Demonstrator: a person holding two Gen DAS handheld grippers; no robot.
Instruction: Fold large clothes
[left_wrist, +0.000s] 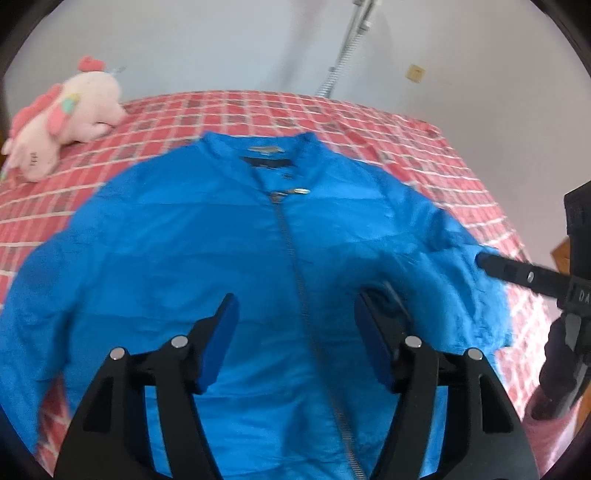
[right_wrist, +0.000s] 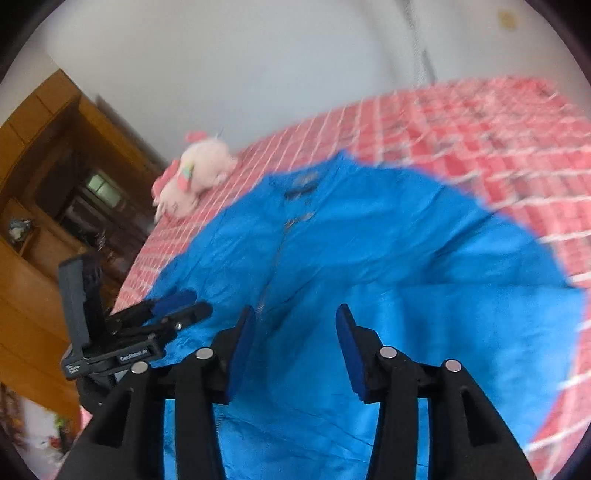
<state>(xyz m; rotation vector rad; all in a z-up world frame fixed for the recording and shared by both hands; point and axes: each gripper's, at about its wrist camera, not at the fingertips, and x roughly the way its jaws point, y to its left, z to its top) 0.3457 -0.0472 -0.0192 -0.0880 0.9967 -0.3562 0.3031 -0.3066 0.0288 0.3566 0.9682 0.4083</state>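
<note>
Two grippers, one big blue jacket (left_wrist: 229, 236) spread front-up on a red checked bedspread (left_wrist: 388, 125), zipper (left_wrist: 295, 266) closed down the middle, collar toward the wall.

Left wrist view: the left gripper (left_wrist: 295, 306) hangs just above the chest, jaws spread with nothing between them, zipper running right under the gap. The right gripper (left_wrist: 487, 264) pokes in from the right edge over the sleeve on that side. The fabric looks thin, shiny and crinkly, so I'd guess it's light, floppy and a bit slippery. Pinching a seam, cuff or shoulder edge seems safer than grabbing the flat panel. A pink plush toy (left_wrist: 70, 114) sits well clear at the far left.

Right wrist view (blurry): the right gripper's pads are apart and empty too, hovering over the lower body near the zipper, with a sleeve bunched off to the right. The left gripper shows at the jacket's left edge, also holding nothing.
</note>
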